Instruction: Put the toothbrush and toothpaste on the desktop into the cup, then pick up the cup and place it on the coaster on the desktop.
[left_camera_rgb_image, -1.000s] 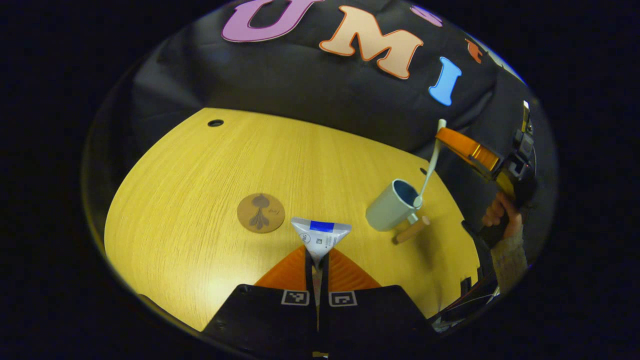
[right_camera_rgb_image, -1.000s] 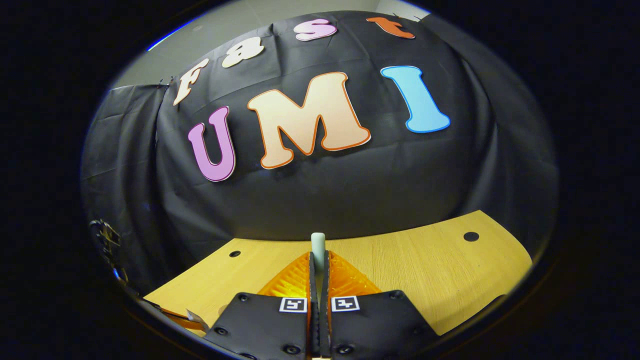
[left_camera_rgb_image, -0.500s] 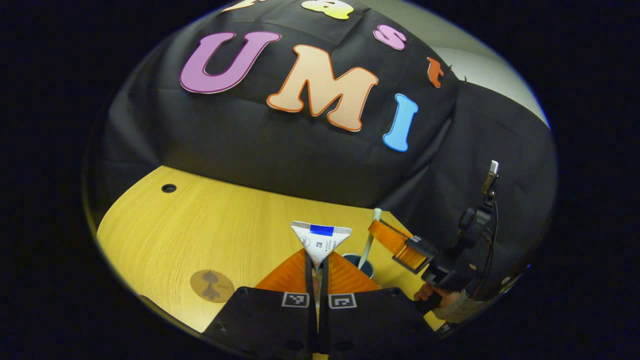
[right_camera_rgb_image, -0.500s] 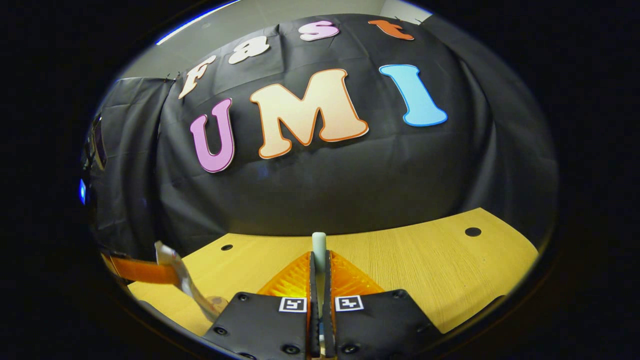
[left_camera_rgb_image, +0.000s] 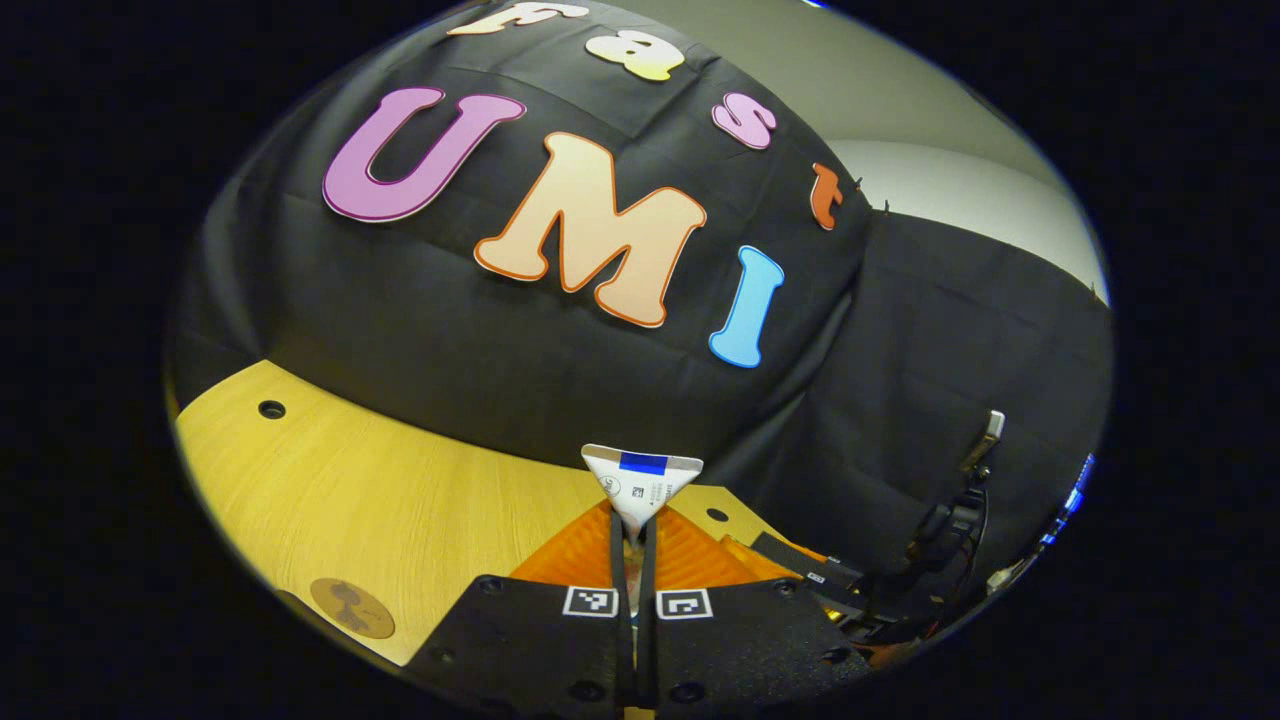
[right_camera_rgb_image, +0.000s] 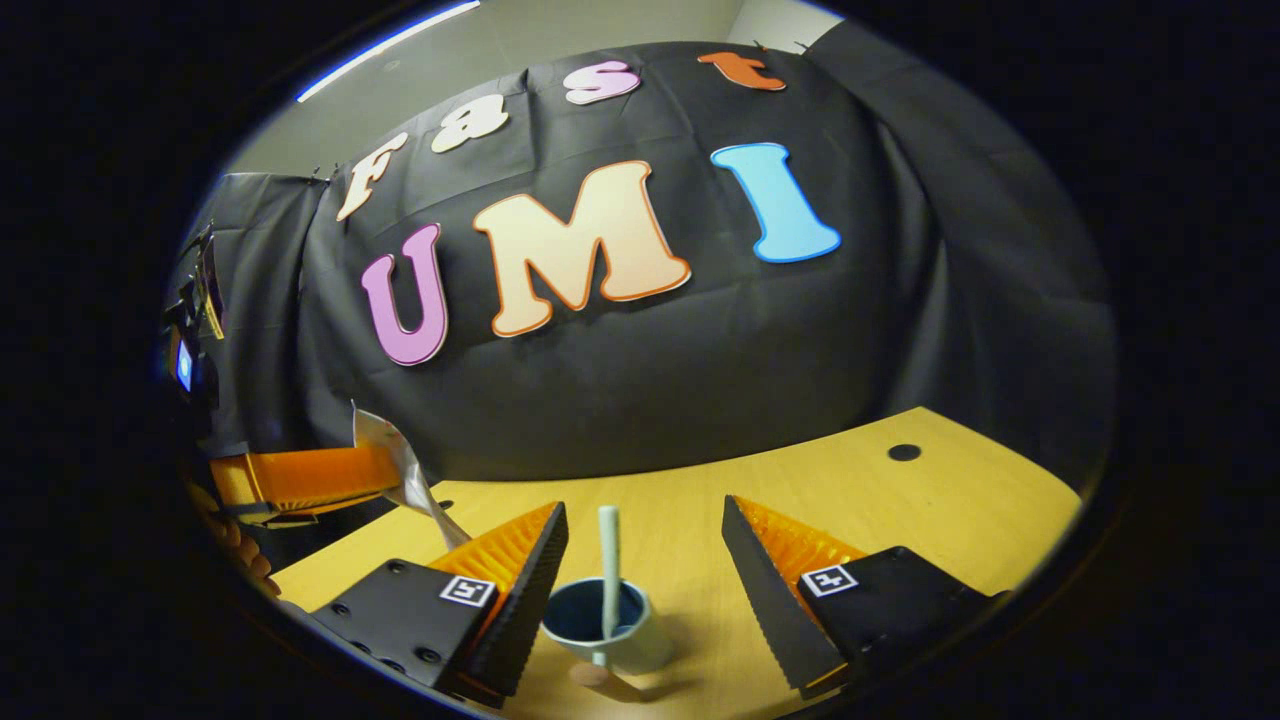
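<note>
Right gripper view shows the right tool (right_camera_rgb_image: 640, 560) now opened, its toothbrush (right_camera_rgb_image: 608, 570) released and standing in the cup (right_camera_rgb_image: 610, 630) on the worktop (right_camera_rgb_image: 900, 520), while the left tool (left_camera_rgb_image: 630, 530) still pinches the toothpaste (left_camera_rgb_image: 642, 480), next to go in.

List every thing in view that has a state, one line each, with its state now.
Left gripper: shut on the toothpaste.
Right gripper: open, fingers either side of the cup, gripping nothing.
Toothpaste: held in the air, not yet in the cup.
Toothbrush: standing in the cup, released.
Cup: upright on the desktop.
Coaster: bare.
</note>
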